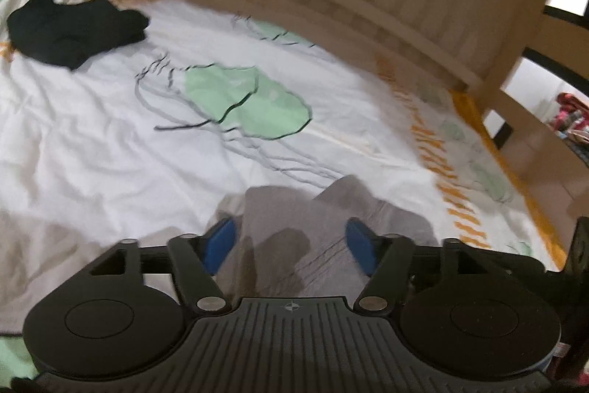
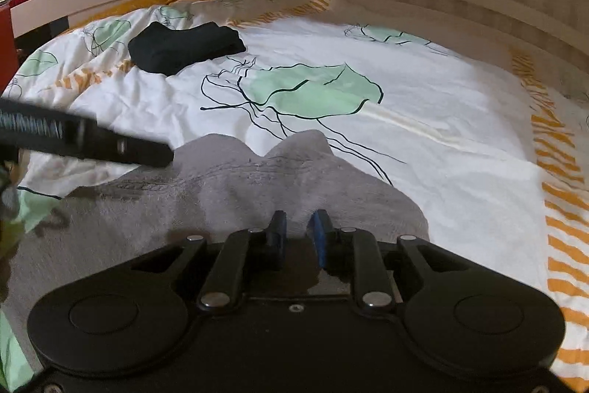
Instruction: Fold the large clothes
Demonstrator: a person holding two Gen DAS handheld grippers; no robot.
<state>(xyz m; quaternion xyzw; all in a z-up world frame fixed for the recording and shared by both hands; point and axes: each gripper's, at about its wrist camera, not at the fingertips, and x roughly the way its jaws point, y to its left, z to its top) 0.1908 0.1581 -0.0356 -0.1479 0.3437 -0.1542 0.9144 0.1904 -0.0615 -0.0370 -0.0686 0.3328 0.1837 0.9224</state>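
- While the grey garment (image 2: 228, 194) lies rumpled on the near part of the bed cover (image 2: 460, 120), both grippers sit right at its near edge.
- On the left, the left gripper (image 1: 292, 244) has its jaws wide apart, with grey cloth lying loose between them. The blue pads (image 1: 221, 242) do not press on it.
- On the right, the right gripper (image 2: 297, 234) has its jaws close together on a small ridge of the grey cloth. It looks pinched, so this hand seems to have the hold.
- From both grippers the cloth spreads away toward the far side and to the left.
- Far off on the left lies a black folded garment (image 2: 184, 46), well apart from the grey one.
- Next, I think the left jaws must close on the cloth.
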